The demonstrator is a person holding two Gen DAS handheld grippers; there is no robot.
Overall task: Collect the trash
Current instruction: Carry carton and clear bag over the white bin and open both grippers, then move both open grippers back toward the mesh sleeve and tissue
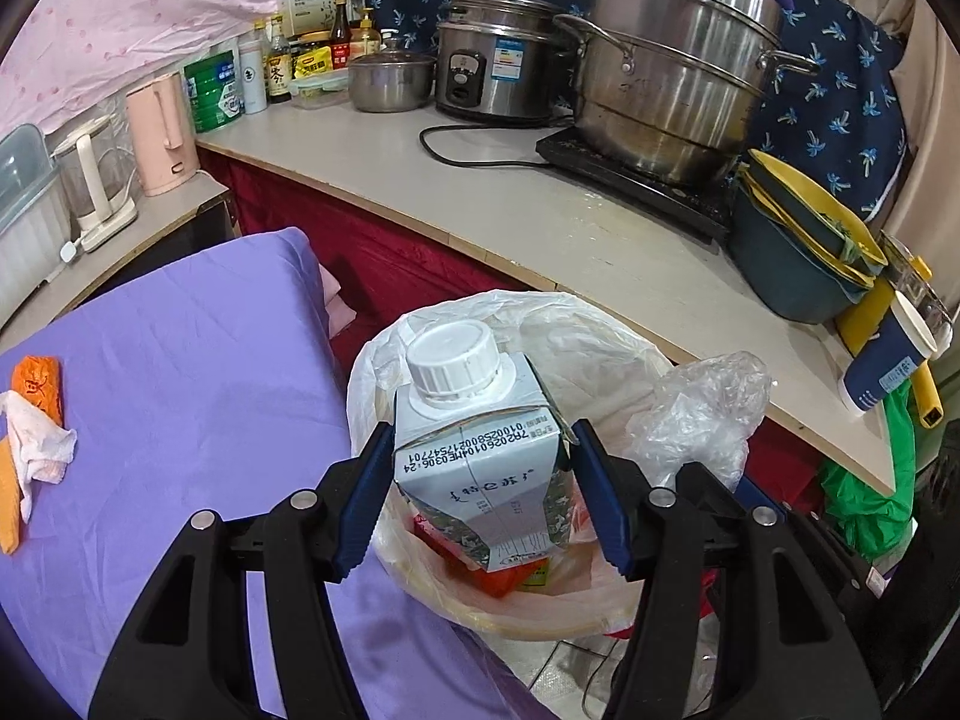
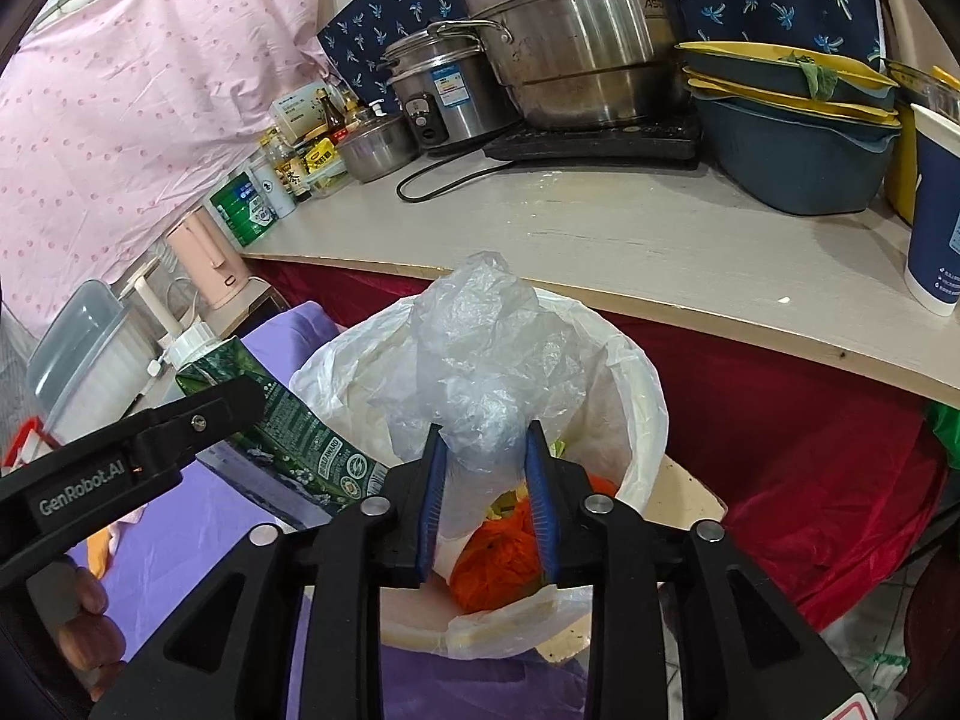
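A grey-green milk carton (image 1: 480,480) with a white screw cap is clamped between the blue pads of my left gripper (image 1: 480,429), right above the bin (image 1: 540,618) lined with a white bag. In the right wrist view the same carton (image 2: 288,438) hangs at the bin's left rim. My right gripper (image 2: 485,429) holds the lower end of a crumpled clear plastic bag (image 2: 474,360) over the bin (image 2: 648,396); the plastic fills the gap and touches both pads. Orange wrappers (image 2: 498,558) lie inside. An orange wrapper (image 1: 39,384) and a white tissue (image 1: 42,450) lie on the purple cloth.
Behind the bin runs a pale counter (image 1: 540,228) with a big steel steamer (image 1: 678,72) on a hob, a rice cooker (image 1: 492,66), stacked bowls (image 1: 798,252), a paper cup (image 1: 888,360) and bottles. A pink kettle (image 1: 159,132) stands on a lower shelf at left.
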